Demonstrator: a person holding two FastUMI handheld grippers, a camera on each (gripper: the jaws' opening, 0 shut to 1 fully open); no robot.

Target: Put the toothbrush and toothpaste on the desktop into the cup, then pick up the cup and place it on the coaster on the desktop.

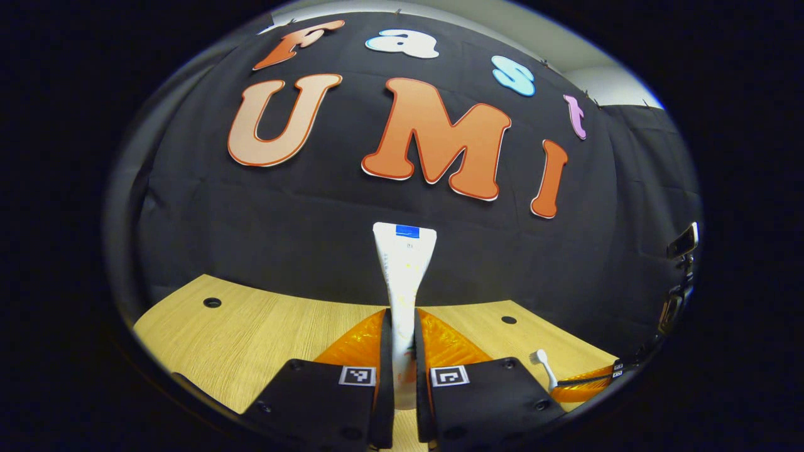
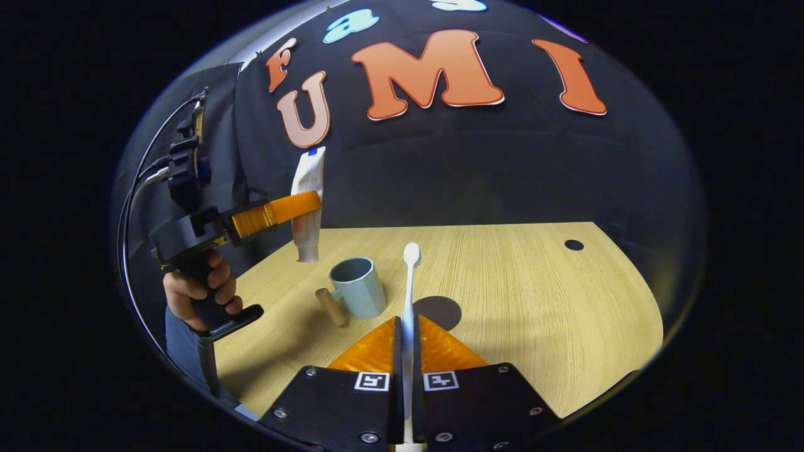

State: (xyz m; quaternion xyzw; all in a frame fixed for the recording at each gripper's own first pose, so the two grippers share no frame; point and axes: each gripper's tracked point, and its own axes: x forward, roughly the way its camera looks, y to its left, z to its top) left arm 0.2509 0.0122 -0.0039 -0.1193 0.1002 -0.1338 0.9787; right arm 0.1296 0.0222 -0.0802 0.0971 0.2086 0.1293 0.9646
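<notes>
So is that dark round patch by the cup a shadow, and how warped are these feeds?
Right gripper view: the patch is the flat dark coaster, not a shadow; soft shadows fall left of the cup. The desktop edge bows from fisheye. Left gripper view: the toothpaste is sharp, with no glare.

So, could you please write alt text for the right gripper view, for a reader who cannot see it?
The right gripper holds a white toothbrush upright between its fingers, above a wooden desktop. Beyond it stand a grey cup with a wooden handle and a dark round coaster. At left, a hand holds the left gripper, shut on a raised toothpaste tube.
</notes>
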